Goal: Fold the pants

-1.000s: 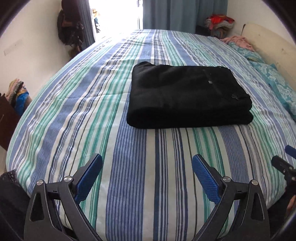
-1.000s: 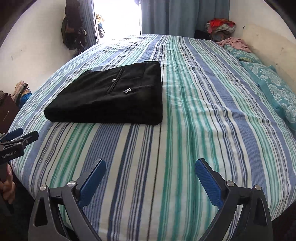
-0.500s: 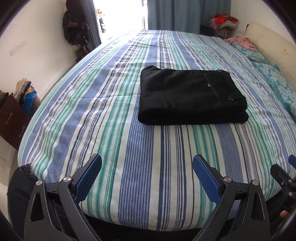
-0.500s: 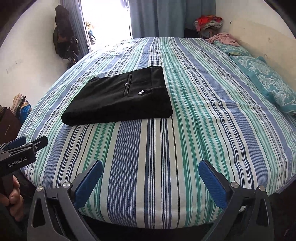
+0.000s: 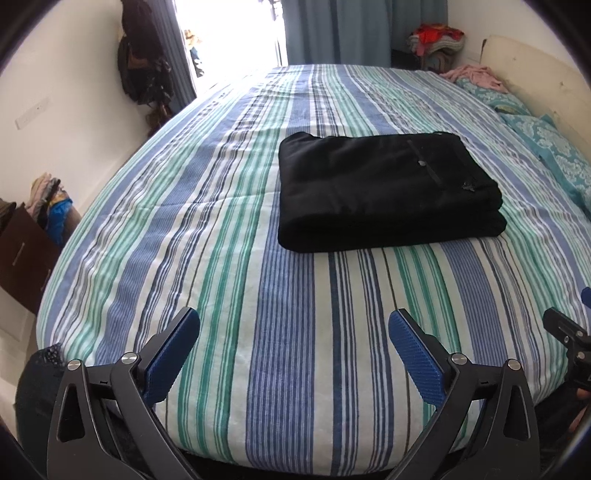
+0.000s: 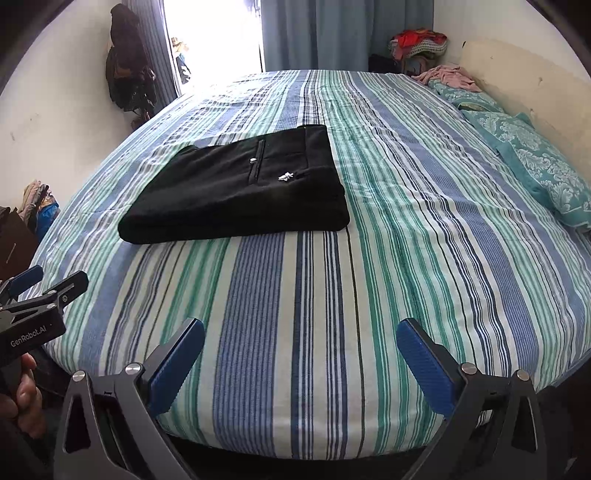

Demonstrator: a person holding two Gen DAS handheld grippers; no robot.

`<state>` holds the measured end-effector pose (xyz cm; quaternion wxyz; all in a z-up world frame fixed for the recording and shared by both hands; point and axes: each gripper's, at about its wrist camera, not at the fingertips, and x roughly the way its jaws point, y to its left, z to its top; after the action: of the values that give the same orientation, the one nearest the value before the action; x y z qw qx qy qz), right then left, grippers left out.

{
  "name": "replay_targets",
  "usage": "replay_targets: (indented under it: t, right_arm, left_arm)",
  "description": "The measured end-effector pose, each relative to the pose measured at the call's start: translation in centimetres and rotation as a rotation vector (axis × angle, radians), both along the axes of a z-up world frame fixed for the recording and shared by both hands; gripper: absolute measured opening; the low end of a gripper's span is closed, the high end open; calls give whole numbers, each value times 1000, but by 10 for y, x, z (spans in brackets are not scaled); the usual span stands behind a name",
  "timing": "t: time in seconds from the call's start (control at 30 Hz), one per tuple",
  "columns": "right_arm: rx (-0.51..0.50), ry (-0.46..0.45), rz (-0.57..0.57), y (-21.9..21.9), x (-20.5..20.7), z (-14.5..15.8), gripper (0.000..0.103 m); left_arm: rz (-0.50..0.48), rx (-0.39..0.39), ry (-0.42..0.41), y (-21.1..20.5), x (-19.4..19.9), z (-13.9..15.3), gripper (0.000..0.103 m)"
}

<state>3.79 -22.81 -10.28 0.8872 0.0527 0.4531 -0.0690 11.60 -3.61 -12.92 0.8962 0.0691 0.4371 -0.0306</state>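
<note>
Two grippers, left (image 5: 293,334) and right (image 6: 300,342), fingers wide, folded black pants (image 5: 384,190) on striped bed (image 5: 221,221), curtained doorway (image 5: 332,33).

Your right gripper (image 5: 576,332) is clipped at the lower right edge of the left view. Your hand (image 6: 22,395) is cut off at lower left in the right view. The window (image 6: 218,37) upper centre is blown out white.

Black pants (image 5: 384,192), neatly folded, flat on striped bed (image 5: 280,332)
</note>
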Motion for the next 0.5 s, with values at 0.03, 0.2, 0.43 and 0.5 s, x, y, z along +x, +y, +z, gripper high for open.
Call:
replay_targets:
  t: [0.03,0.2,0.43,0.5]
  right_arm:
    - [-40,32,-20,-9,9,-11,103]
    - [-102,72,-162,-85,55,-41,103]
    - [-171,77,-283,-183,145,-80,103]
    - [-20,79,-284,-208,150,-100,103]
  left_arm:
    - [10,4,15,2,10,-8,102]
    - [107,33,-6,10,51,-32,102]
    - [226,44,15,15,86,-79,103]
    - [233,27,-13,16,82,-81,103]
